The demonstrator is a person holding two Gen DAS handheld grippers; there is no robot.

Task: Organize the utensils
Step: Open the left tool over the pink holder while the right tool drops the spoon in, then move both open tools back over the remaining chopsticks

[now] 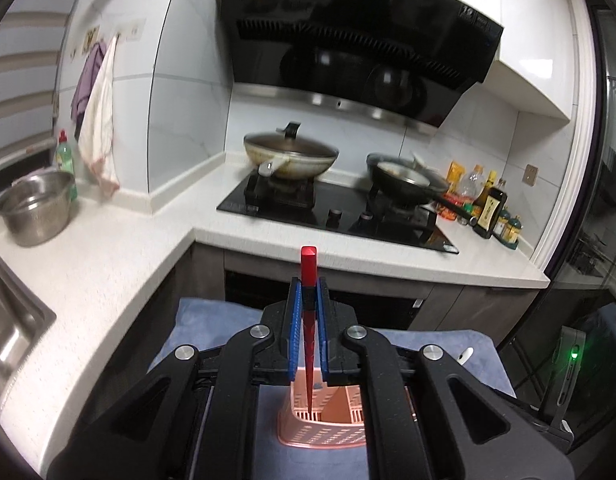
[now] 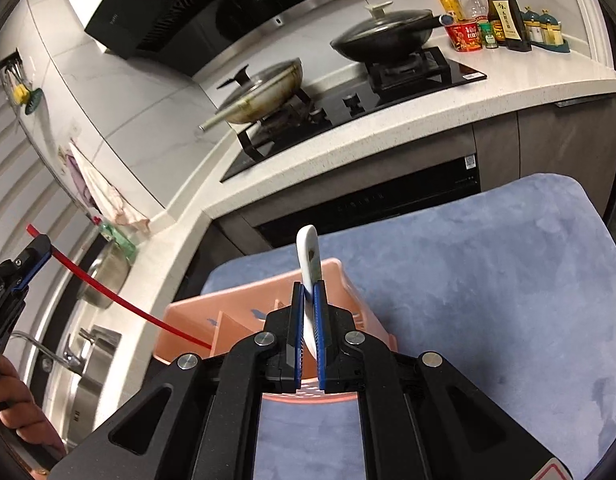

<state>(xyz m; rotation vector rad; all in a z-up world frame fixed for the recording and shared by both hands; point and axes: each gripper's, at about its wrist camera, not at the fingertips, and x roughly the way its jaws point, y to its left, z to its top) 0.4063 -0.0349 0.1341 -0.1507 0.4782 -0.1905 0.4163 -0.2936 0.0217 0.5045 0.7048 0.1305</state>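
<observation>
Red chopstick (image 1: 308,280): pinched upright in my left fingers (image 1: 308,292), tip aimed into the pink basket (image 1: 323,436) for dropping. White spoon (image 2: 308,256): clamped handle-up in my right fingers (image 2: 307,296) over the same basket, which sits on a blue cloth (image 2: 487,280). Beyond: counter (image 1: 108,256), stove (image 1: 339,208).

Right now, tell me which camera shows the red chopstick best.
Right wrist view: the red chopstick shows side-on, running from the left gripper down to the pink basket. The left wrist view shows it end-on and foreshortened between the blue pads.
</observation>
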